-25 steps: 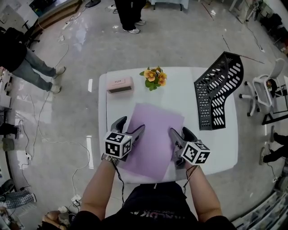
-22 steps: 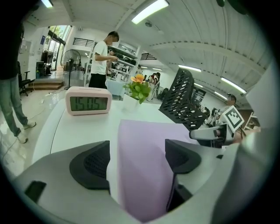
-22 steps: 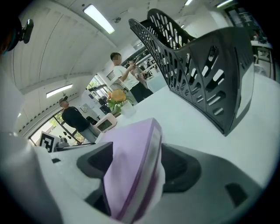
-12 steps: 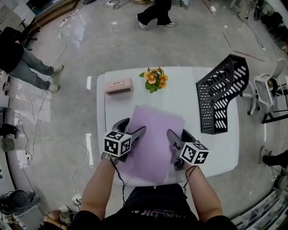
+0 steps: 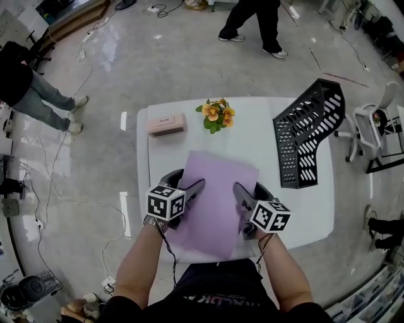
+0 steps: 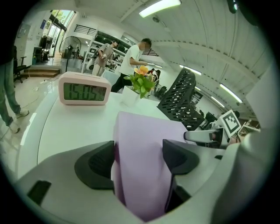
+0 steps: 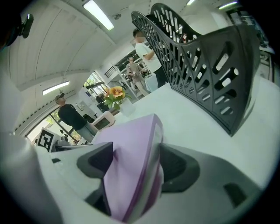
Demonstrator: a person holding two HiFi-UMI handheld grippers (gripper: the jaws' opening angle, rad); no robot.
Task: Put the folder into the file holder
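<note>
One white tabletop (image 5: 303,214) carries one black file holder (image 5: 306,135) at the right and one purple folder (image 5: 218,189), lying flat near the person. The folder looks light, thin, floppy and slick, so it is best held by both side edges. The left hand-held gripper (image 5: 189,176) is closing around one edge. The right hand-held gripper (image 5: 248,186) stands wide around the other. Neither seems clamped.

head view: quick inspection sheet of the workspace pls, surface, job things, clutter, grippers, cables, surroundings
surface: white table, no spills seen
job's things: purple folder on the table at the near edge; black file holder upright at the right, nothing seen in it
clutter: pink clock and flowers at the far edge
grippers: left gripper fingers closing, folder's left edge between them; right gripper fingers apart, right edge between them
cables: cables on the floor, left
surroundings: people standing; chair at right
</note>
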